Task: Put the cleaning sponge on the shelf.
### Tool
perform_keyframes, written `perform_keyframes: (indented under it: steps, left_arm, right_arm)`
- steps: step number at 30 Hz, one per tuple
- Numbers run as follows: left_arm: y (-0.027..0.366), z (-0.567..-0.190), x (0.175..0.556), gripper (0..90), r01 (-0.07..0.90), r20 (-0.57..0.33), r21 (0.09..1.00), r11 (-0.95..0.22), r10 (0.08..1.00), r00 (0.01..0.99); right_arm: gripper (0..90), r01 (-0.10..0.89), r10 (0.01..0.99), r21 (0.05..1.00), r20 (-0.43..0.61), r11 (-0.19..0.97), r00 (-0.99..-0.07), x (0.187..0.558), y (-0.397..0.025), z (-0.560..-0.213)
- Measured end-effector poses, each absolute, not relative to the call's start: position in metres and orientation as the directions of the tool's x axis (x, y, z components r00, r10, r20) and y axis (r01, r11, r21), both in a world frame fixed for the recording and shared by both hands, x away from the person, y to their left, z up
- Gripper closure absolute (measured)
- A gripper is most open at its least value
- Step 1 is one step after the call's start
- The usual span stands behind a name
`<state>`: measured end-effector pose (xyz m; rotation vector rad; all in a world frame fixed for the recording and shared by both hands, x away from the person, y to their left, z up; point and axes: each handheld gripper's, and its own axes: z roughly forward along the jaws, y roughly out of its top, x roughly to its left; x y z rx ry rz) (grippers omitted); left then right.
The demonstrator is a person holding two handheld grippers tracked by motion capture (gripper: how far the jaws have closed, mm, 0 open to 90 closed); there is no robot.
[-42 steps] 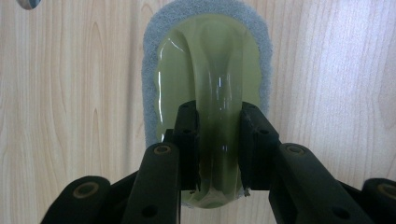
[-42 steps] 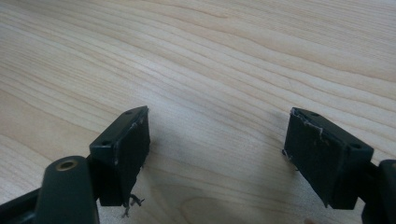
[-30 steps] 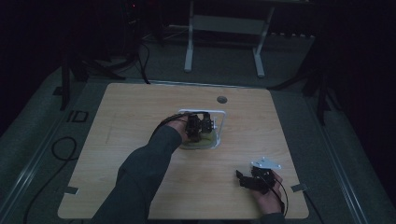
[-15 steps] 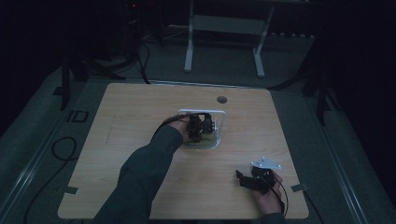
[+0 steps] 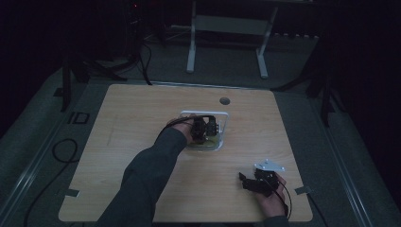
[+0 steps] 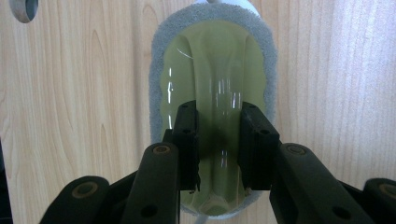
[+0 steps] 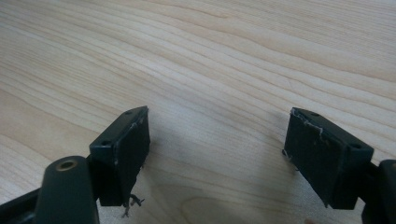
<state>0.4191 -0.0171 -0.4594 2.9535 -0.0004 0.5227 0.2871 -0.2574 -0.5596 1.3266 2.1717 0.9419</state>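
— Pale wood grain is seen across the surface [image 5: 142, 118], with dark floor and a metal stand behind it. What is held at the centre?

— A yellow-green sponge [image 6: 212, 70] with a grey scouring rim is seen lying in a clear container [image 5: 221, 118] near the middle of the surface. The left tool [image 6: 218, 147] is lowered over it, and its jaws are closed in on a raised fold of the sponge's yellow-green face; the fold is pinched between them.

— And the other side?

— The right tool [image 7: 217, 154] is held low over bare wood at the near right corner, well apart from the container. Its jaws are spread wide, and nothing is gripped between them.
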Motion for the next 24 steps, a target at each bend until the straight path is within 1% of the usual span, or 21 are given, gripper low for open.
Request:
perform_keyframes:
  steps: [10,16,24]
  left_arm:
    - [-0.0181,-0.4616,0.4216,70.9,-0.026,0.372,0.134,-0.991,0.026,0.928]
    - [-0.0183,-0.4620,0.4215,70.1,-0.024,0.370,0.127,-0.992,0.025,0.929]
    - [-0.0183,-0.4614,0.4211,65.3,-0.011,0.371,0.139,-0.990,0.042,0.928]
  right_arm:
    - [21.8,0.604,0.892,0.733,-0.007,0.312,-0.453,0.2870,-0.2573,-0.5596]
    - [21.8,0.604,0.892,0.733,-0.007,0.313,-0.453,0.2869,-0.2573,-0.5596]
    - [21.8,0.605,0.892,0.733,-0.007,0.313,-0.452,0.2869,-0.2573,-0.5596]
